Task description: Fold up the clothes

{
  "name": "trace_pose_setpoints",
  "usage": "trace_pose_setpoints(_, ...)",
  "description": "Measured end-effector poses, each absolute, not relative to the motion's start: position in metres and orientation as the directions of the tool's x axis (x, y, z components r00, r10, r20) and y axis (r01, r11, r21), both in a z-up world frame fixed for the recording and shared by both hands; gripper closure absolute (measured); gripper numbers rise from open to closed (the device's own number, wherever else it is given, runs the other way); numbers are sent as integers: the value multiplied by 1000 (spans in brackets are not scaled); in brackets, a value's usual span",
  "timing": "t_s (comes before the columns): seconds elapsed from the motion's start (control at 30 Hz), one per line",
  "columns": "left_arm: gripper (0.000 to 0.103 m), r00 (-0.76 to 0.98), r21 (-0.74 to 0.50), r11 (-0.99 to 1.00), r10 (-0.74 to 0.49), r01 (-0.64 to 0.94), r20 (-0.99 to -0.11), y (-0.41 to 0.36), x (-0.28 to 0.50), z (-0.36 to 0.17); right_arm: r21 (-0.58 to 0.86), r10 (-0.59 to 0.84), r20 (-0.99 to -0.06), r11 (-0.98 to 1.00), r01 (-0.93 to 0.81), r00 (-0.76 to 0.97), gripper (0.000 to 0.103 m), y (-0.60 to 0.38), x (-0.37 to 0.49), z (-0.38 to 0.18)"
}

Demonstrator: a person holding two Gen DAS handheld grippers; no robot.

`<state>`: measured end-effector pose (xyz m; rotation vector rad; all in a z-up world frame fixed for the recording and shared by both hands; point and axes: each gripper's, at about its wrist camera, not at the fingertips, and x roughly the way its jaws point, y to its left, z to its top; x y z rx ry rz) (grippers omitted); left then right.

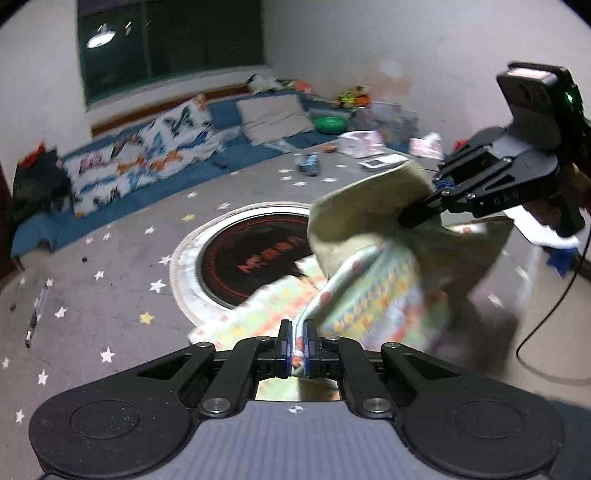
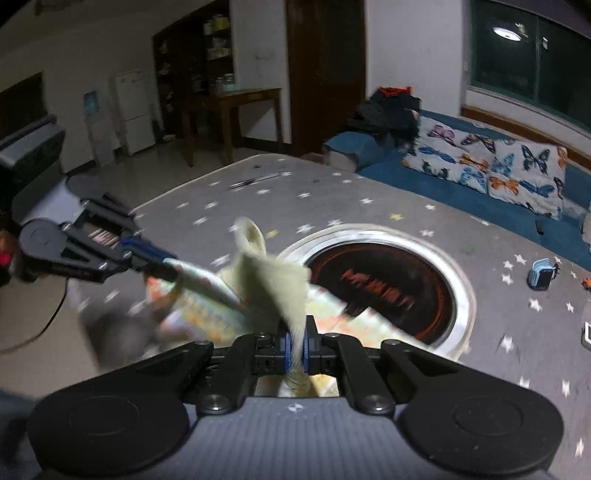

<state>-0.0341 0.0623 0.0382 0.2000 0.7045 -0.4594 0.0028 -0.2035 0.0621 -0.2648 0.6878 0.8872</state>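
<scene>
My left gripper [image 1: 295,347] is pinched tight on the patterned edge of the garment [image 1: 373,291], and my right gripper [image 2: 295,347] is clamped on its pale yellow edge. The cloth hangs between them above the grey star-print mat [image 1: 110,295], partly covering the round burner [image 1: 251,258].

Dim room lit by a ceiling lamp [image 2: 506,32] mirrored in dark glass; motion-blurred, fisheye-bent edges.

soft cloth garment [image 1: 373,295], matt plastic jaws

Motion-blurred garment [image 1: 373,295], pattern unreadable
</scene>
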Motion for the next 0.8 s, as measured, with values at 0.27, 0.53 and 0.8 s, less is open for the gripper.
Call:
trace_pose_setpoints(0.27, 97, 586, -170, 950, -297, 262, -754, 105, 57, -18, 224, 570, -684, 758, -612, 455, 98, -179, 122, -5)
trace_pose_setpoints(0.53, 61, 603, -253, 937, -349, 241, -718, 119, 28, -7, 299, 592, -700, 751, -589, 399, 76, -211, 117, -29)
trace_pose_setpoints(0.8, 59, 565, -252, 943, -332, 217, -755, 93, 26, -24, 304, 580, -719, 758, -577, 383, 76, -199, 112, -51)
